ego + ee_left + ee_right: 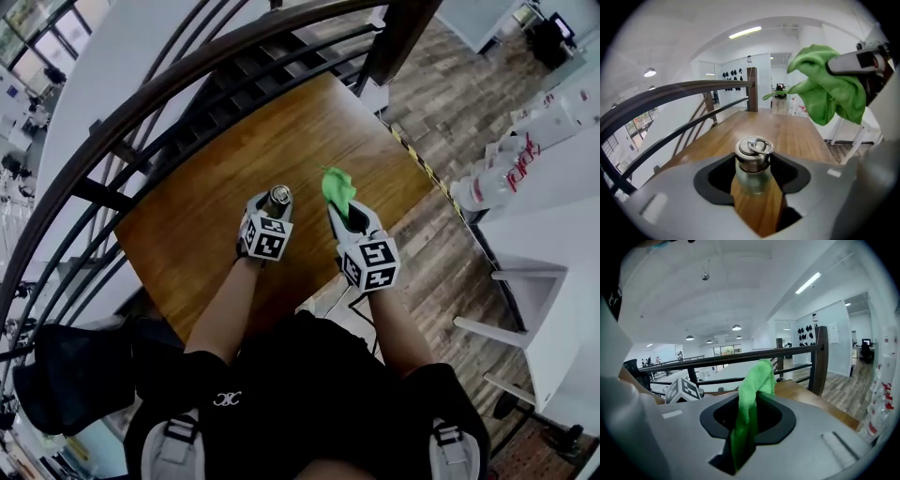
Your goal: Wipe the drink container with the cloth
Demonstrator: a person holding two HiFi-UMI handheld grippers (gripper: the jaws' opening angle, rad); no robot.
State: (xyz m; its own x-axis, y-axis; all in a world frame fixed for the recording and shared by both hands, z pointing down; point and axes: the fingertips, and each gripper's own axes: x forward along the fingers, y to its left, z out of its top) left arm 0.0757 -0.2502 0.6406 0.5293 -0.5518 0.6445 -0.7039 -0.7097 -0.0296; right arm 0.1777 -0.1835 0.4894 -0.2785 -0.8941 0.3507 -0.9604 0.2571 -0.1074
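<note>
Surface (309, 141), head view: brown wood, with a dark curved railing (187, 70) round its far side and plank floor (450, 122) to the right.
Tools, head view: left tool (277, 201) and right tool (345, 212) are side by side over the near part of the surface, close but apart.
Drink container (752, 164), left gripper view: metal, with a ring cap. It sits between the left tool's jaws, and the black pads are clenched on both sides just below the cap. Whether its base rests on the surface I cannot tell.
Cloth (829, 89), left gripper view: green, bunched, up and to the right of the drink container. It is near but not touching.
Right tool, right gripper view: jaws pinched on the cloth. A fold sticks out ahead and the rest trails back through the slot.
Step in hand: bringing cloth to container, by my reading. Wiping looks not yet begun.
Doing it well: hold the container firm so it cannot twist, and lay the loose fold flat against its side. Rub with the cloth, not the jaw tips. Mostly cap and shoulder are exposed, so the rest may need a regrip.
</note>
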